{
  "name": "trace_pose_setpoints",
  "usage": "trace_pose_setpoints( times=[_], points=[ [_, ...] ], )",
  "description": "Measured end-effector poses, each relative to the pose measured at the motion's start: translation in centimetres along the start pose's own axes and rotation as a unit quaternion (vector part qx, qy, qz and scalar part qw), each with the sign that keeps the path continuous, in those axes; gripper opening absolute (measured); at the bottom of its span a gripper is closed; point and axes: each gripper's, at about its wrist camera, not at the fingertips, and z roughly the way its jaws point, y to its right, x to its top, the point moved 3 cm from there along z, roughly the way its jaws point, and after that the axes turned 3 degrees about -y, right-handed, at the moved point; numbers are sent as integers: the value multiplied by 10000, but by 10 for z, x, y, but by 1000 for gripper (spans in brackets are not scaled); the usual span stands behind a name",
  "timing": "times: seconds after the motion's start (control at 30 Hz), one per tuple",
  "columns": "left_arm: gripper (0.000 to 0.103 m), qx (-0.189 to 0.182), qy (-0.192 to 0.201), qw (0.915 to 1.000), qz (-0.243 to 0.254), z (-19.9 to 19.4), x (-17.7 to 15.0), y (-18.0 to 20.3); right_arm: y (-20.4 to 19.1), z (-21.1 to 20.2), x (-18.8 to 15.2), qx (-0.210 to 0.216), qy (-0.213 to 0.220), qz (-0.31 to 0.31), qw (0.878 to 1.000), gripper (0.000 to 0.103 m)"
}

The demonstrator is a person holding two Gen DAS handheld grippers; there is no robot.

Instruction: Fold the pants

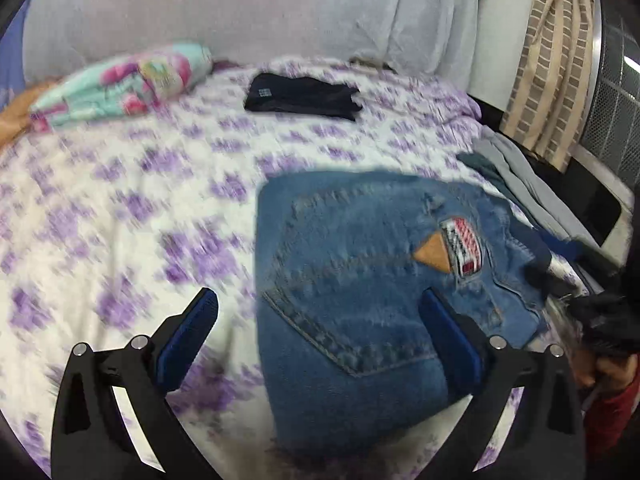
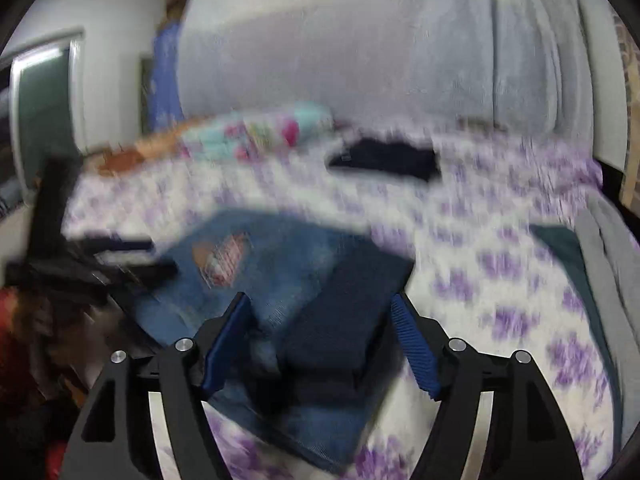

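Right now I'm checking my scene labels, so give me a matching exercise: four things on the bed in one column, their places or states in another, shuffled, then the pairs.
1. blue denim jeans
2. black folded garment
3. turquoise-and-pink floral bundle
4. left gripper

A. far left, near the headboard
B. open, empty
C. folded, back pocket showing
D. far middle of the purple-flowered bedspread

Pairs: 1-C, 2-D, 3-A, 4-B

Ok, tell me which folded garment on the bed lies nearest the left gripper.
The blue jeans, partly between the left gripper fingers; the black garment lies far back.
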Motion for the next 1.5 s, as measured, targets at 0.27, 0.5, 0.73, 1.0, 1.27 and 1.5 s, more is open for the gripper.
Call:
trace_pose_setpoints(
  times=[0.27,0.5,0.73,1.0,1.27,1.5],
  points=[
    [99,-133,123,9990,-419,5,-14,-4,24,-7,-9,790,100,943,9924,89],
    [99,179,337,9989,-274,1,-15,1,9,-41,21,326,659,473,9962,91],
    [99,527,532,9972,-77,-4,-16,8,18,-13,32,-387,445,457,9972,97],
    [99,714,644,9954,39,-7,-18,12,32,-3,22,-346,208,704,9967,99],
    [99,767,675,9947,68,-8,-18,13,11,-38,34,-513,811,295,9949,99],
    [99,798,686,9944,93,-7,-18,14,19,10,11,-172,-12,536,9984,100]
  ],
)
